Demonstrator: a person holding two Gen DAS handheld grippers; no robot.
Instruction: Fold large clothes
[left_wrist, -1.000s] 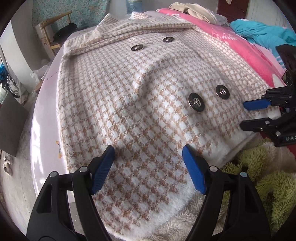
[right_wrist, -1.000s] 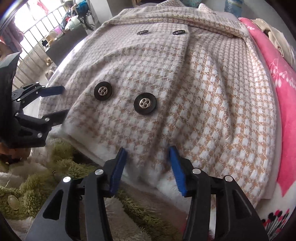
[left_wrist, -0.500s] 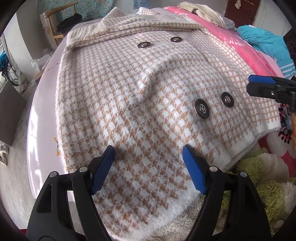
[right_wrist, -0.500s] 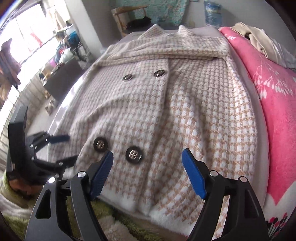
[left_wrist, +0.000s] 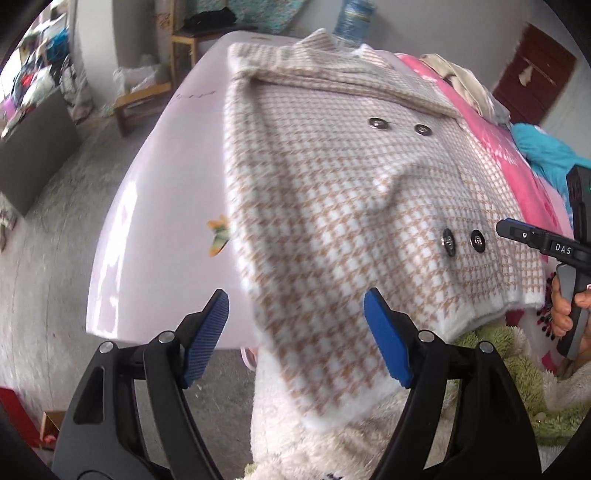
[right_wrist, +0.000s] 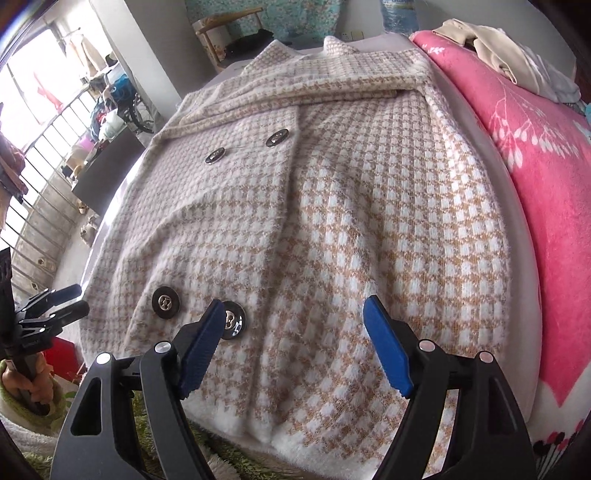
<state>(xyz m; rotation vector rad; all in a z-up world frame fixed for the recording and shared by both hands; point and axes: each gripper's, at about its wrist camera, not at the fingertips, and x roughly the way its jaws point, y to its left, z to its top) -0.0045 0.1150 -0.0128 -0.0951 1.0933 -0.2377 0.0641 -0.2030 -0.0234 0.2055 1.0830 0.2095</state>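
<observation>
A beige-and-white houndstooth coat (left_wrist: 332, 192) with dark buttons lies flat on the bed, collar at the far end; it also fills the right wrist view (right_wrist: 332, 221). My left gripper (left_wrist: 295, 339) is open and empty, above the coat's near left hem corner. My right gripper (right_wrist: 293, 345) is open and empty, hovering over the hem by a black button (right_wrist: 232, 319). The right gripper also shows at the right edge of the left wrist view (left_wrist: 535, 240). The left gripper shows at the left edge of the right wrist view (right_wrist: 51, 306).
A pale lilac sheet (left_wrist: 166, 184) covers the bed's left side. A pink blanket (right_wrist: 535, 166) with piled clothes (right_wrist: 498, 55) lies along the right. Green fluffy fabric (left_wrist: 517, 362) lies at the near edge. A wooden chair (left_wrist: 177, 55) and floor (left_wrist: 48, 258) are to the left.
My left gripper has swung left and back, bringing the bed edge and floor into view. My right gripper opened wide, rose, then came down closer over the hem. The coat lies unmoved.
</observation>
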